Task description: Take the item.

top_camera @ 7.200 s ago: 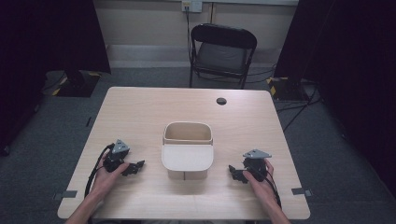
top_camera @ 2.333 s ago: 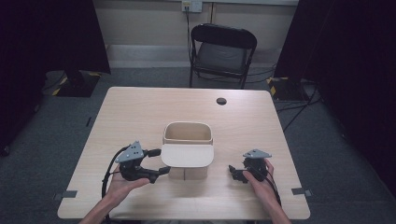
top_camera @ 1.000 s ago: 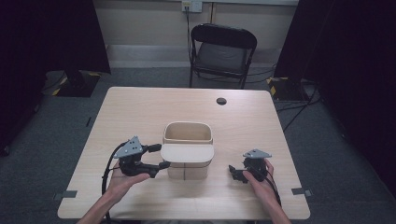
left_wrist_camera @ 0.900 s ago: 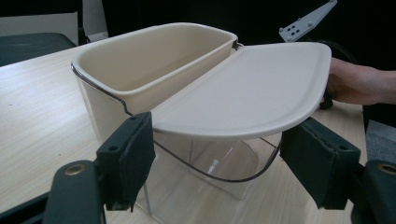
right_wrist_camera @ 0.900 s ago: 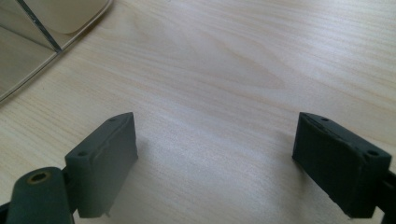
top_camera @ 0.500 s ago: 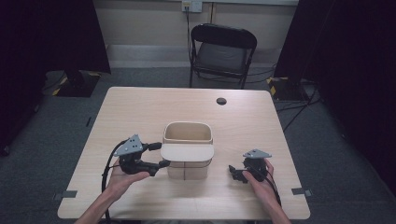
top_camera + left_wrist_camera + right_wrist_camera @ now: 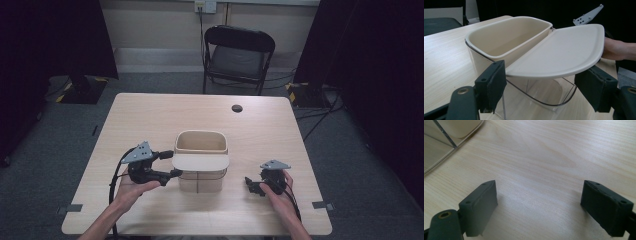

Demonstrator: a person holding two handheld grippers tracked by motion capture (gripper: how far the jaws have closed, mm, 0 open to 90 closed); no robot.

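Left tool (image 7: 541,92) spread wide around lid (image 7: 564,50), not clamped; right tool (image 7: 544,207) spread, idle near front-right corner. Risk: bin (image 7: 200,165) tipping if nudged.

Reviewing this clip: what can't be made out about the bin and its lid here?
- Bin floor: high view, hidden by its own walls.
- Lid hinge: left gripper view, tucked behind the lid.
- Small dark object on the table: high view, too small to identify.
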